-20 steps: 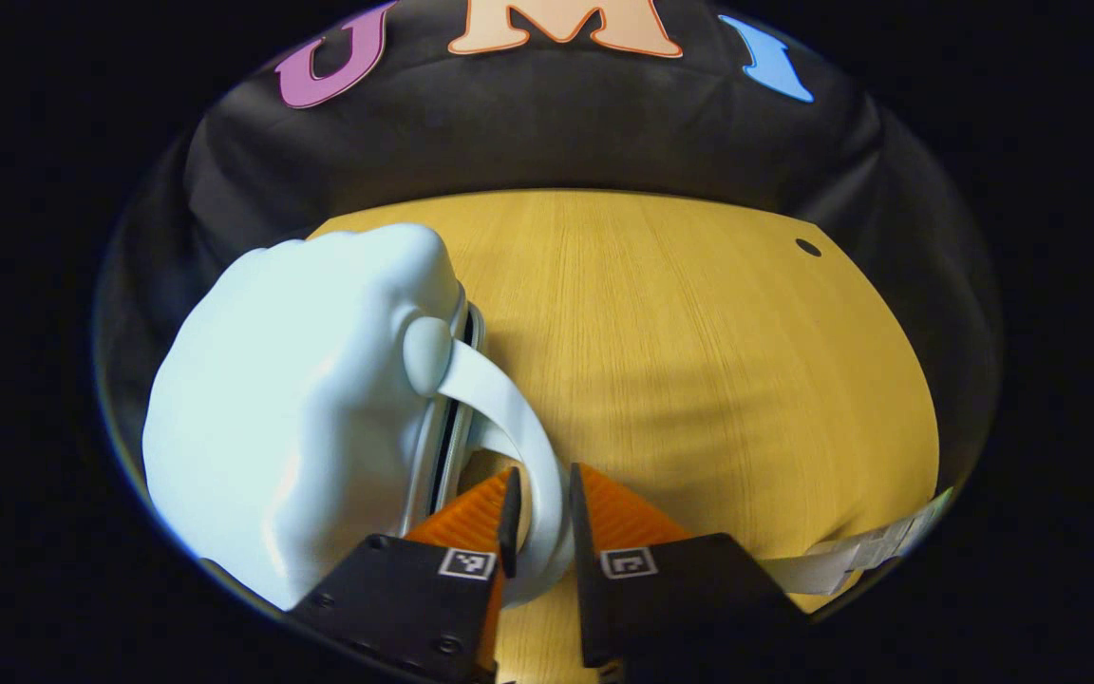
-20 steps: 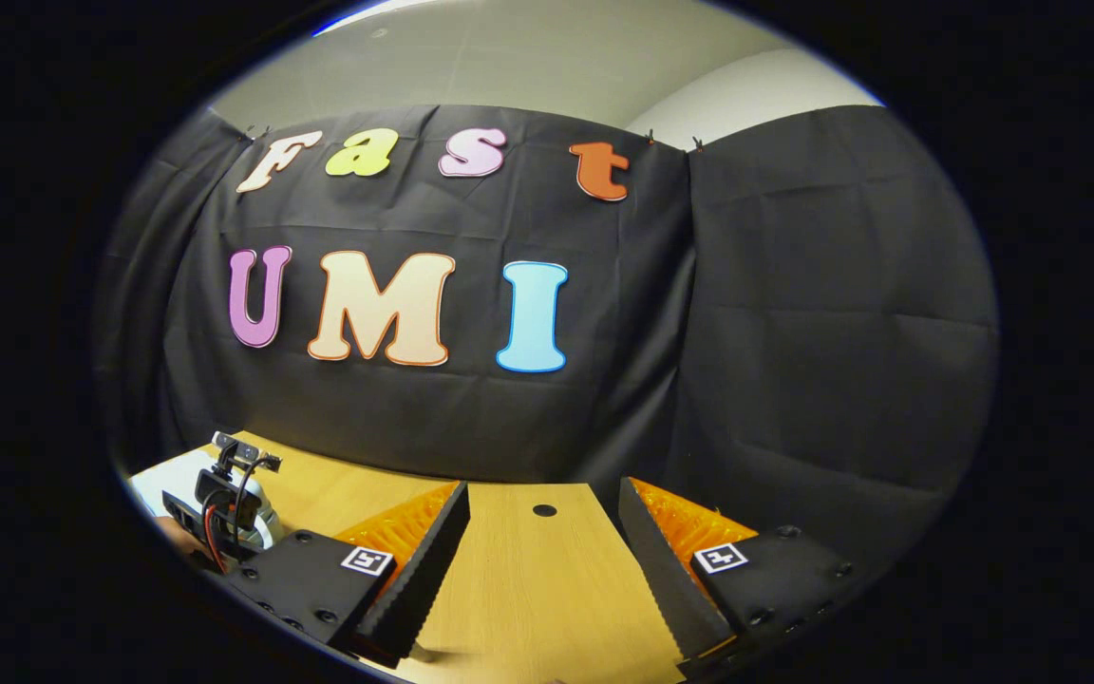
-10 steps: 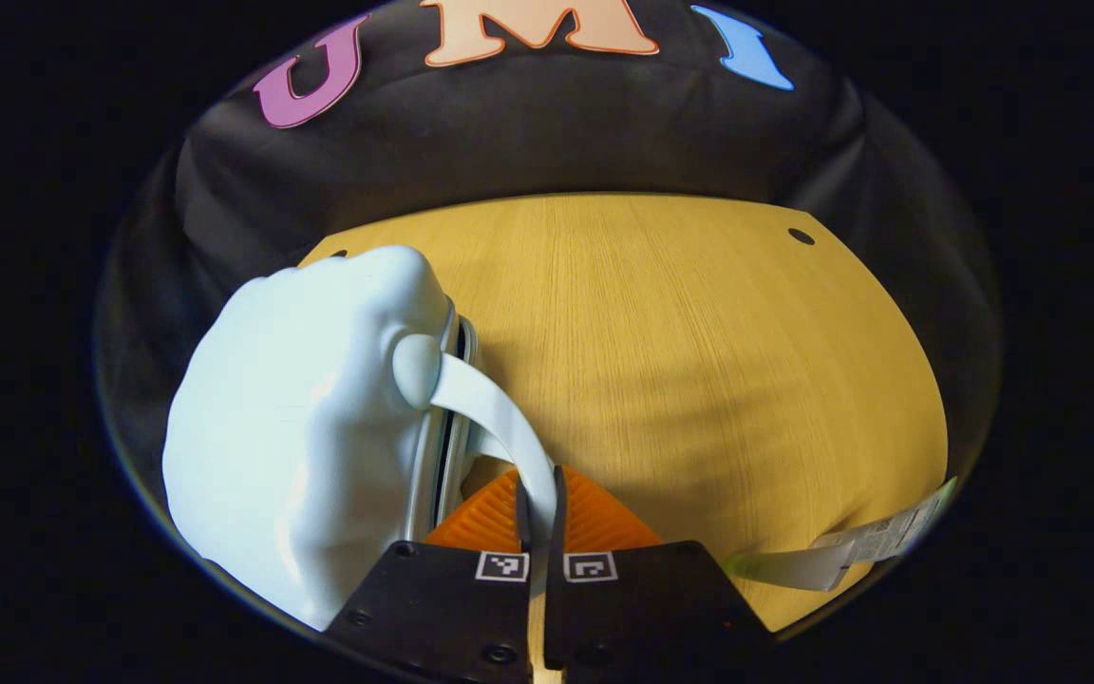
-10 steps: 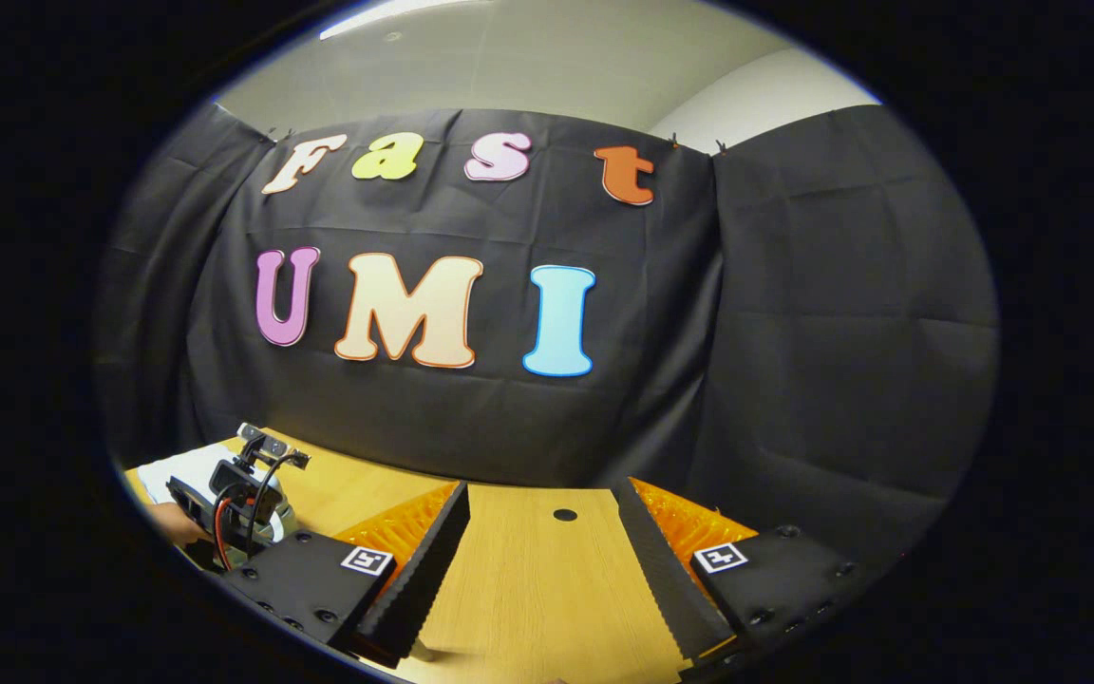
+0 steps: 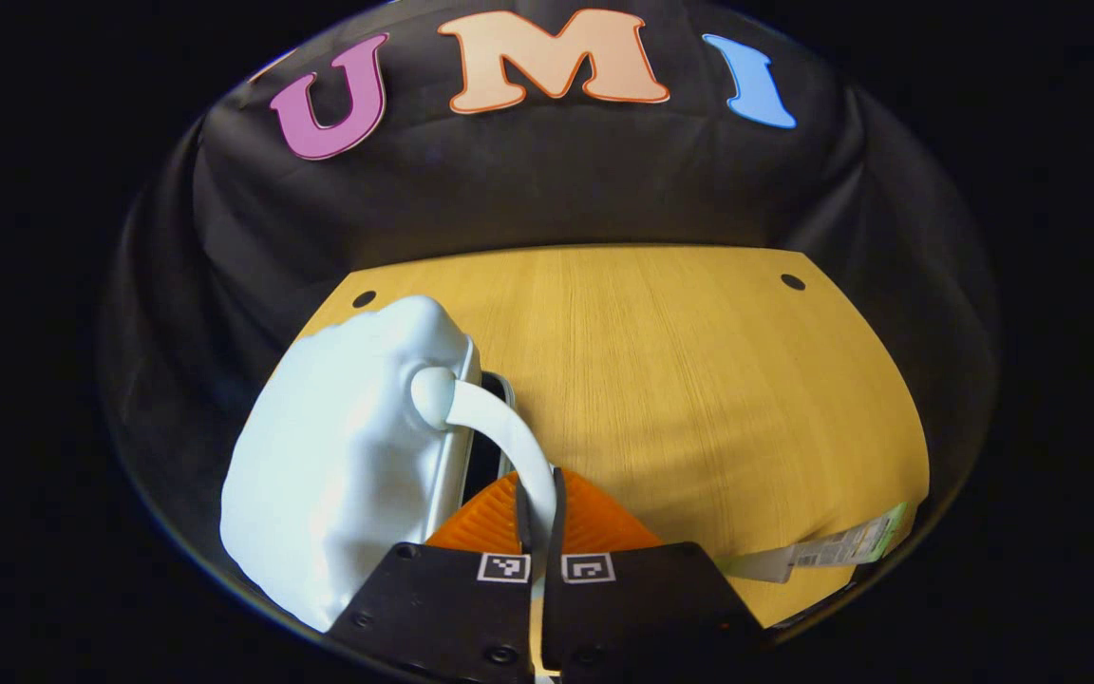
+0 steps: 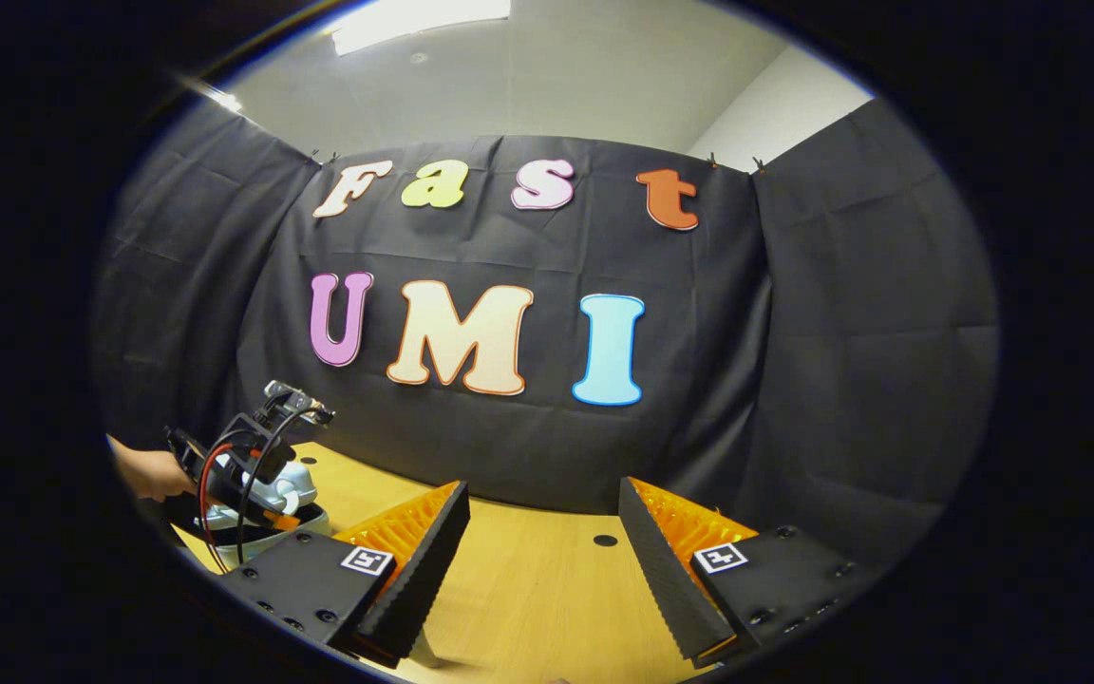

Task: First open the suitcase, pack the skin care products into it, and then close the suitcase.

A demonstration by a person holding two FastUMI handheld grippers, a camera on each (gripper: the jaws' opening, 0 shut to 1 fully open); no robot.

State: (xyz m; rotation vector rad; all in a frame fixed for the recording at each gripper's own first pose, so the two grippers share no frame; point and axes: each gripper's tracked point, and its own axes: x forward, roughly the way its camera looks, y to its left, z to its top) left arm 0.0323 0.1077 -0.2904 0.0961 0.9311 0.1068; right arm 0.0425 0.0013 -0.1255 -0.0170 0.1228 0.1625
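Opening the suitcase (image 5: 338, 456) looks like the step in hand, judged from the dark gap showing along its seam. Left hand-held gripper (image 5: 536, 503) clamped on the pale handle (image 5: 499, 427), fingers pressed tight against both faces of the strap. Right hand-held gripper (image 6: 537, 551) spread wide with nothing between its fingers, hanging above bare desk (image 6: 528, 608).

To do it well: pull along the arc the lid wants to swing, not straight up, or the whole case may lift off the desk (image 5: 699, 380) instead of parting. Worth bringing the free gripper down onto the lower shell to pin it, since the case looks light and could tip or slide. Grip placed low on the strap, close to its near end; the strap could slip through under load, so a steady, slow pull seems safer than a jerk.

Suitcase small, pale blue-white, glossy and softly lumpy like a moulded hard shell, standing on edge at about 8 o'clock in the left gripper view, touching the desk. Curved handle springing from a round knob near the top edge and bending down toward 6 o'clock into the fingers. Seam rimmed with a lighter band. A flat tube (image 5: 822, 551) lying at 4 o'clock near the desk's edge, well apart from the case, likely one of the skin care products
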